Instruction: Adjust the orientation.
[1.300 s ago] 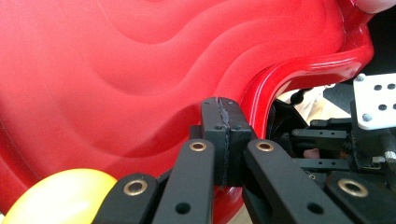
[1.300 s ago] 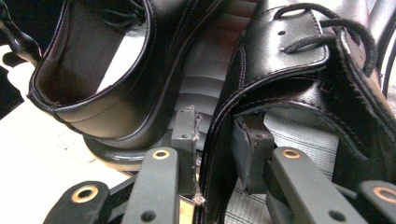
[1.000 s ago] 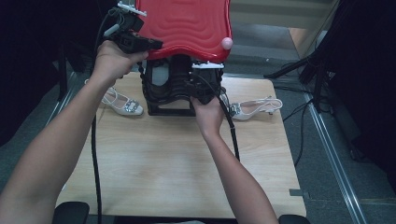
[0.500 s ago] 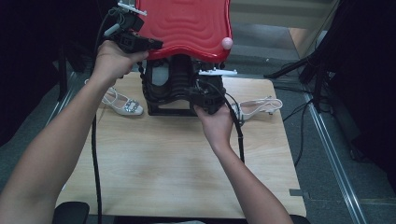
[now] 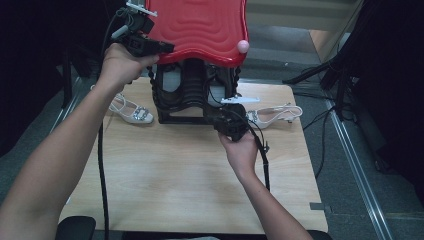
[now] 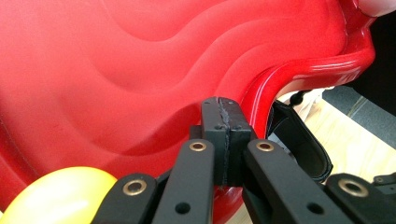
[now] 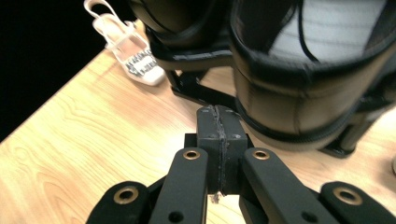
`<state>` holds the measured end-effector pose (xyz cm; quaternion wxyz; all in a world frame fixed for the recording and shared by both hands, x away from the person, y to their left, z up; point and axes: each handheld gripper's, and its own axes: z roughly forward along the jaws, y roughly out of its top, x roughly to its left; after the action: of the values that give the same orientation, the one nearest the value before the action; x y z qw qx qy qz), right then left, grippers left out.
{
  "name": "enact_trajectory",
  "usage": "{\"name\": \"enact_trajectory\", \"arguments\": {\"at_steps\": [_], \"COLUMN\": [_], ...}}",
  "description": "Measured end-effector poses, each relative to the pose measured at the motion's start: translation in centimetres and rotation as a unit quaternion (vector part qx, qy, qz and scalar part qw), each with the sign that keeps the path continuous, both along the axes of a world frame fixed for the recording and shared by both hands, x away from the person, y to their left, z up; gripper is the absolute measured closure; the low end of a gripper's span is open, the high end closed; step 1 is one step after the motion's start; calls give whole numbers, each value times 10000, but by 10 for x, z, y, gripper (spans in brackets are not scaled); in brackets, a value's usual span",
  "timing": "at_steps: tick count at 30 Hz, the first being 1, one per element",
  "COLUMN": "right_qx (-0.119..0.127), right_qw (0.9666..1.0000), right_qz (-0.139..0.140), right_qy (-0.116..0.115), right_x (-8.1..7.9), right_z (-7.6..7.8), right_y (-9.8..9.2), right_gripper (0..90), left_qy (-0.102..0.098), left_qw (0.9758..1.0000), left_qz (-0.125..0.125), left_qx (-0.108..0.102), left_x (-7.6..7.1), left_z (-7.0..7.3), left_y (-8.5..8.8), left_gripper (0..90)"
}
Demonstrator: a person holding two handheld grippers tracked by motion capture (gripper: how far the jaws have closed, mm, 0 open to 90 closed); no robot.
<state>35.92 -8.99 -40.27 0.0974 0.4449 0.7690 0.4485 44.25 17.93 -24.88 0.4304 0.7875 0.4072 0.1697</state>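
Note:
A red wavy lid [image 5: 200, 25] sits tilted on top of a black stand [image 5: 187, 97] at the table's far middle. My left gripper [image 5: 167, 48] is held high at the lid's left rim, and its jaws [image 6: 225, 109] are shut pad to pad with nothing between them, right against the red rim [image 6: 280, 79]. My right gripper [image 5: 216, 116] is low at the stand's front right corner. Its jaws [image 7: 218, 122] have just been closing and are shut on nothing, pointing at the stand's black rounded shell [image 7: 299, 107].
A white sandal [image 5: 131, 111] lies left of the stand and another [image 5: 274, 114] lies to its right on the wooden table [image 5: 165, 175]. A pink ball [image 5: 243, 46] sits at the lid's right rim. A yellow ball [image 6: 60, 196] is close under the left gripper.
My right hand has drawn back from the stand toward the near side and slightly right. The left hand has stayed at the lid's rim.

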Motion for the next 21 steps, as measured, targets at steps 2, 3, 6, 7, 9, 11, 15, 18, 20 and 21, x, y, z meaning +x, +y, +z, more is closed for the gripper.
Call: {"name": "enact_trajectory", "arguments": {"at_steps": [2, 3, 6, 7, 9, 11, 15, 18, 20, 21], "right_qx": [-45, -94, -154, -185, -129, -69, -170, -126, -86, -124], "right_qw": [10000, 9999, 9998, 9996, 9996, 9996, 9993, 9992, 9991, 9989], "right_qz": [-39, -54, -145, -186, -214, -223, -261, -353, -377, -421], "right_qy": [41, 59, 64, 85, 112, 177, 186, 147, 193, 176], "right_x": [2, 2, 6, 8, 12, 14, 15, 19, 22, 25], "right_z": [-5, -8, -14, -16, -17, -16, -14, -12, -11, -9], "right_y": [-3, -4, -7, -8, -10, -10, -7, -5, -3, -2], "right_gripper": [900, 900, 900, 900, 900, 900, 900, 900, 900, 900], "left_qy": [0, -2, 9, 21, 44, 40, 41, 46, 42, 42], "left_qw": [10000, 10000, 10000, 10000, 10000, 10000, 10000, 10000, 10000, 10000], "left_qz": [1, -1, -1, -5, 21, 18, 5, -2, 1, -5], "left_qx": [-1, 2, -2, -5, -25, -35, -33, -19, -25, -22], "left_x": [0, 0, 0, 0, 0, 0, 0, 0, 0, 0], "left_z": [0, 0, 0, 0, 0, 0, 0, 0, 0, 0], "left_y": [0, 0, 0, 0, 0, 0, 0, 0, 0, 0], "left_gripper": [900, 900, 900, 900, 900, 900, 900, 900, 900, 900]}}
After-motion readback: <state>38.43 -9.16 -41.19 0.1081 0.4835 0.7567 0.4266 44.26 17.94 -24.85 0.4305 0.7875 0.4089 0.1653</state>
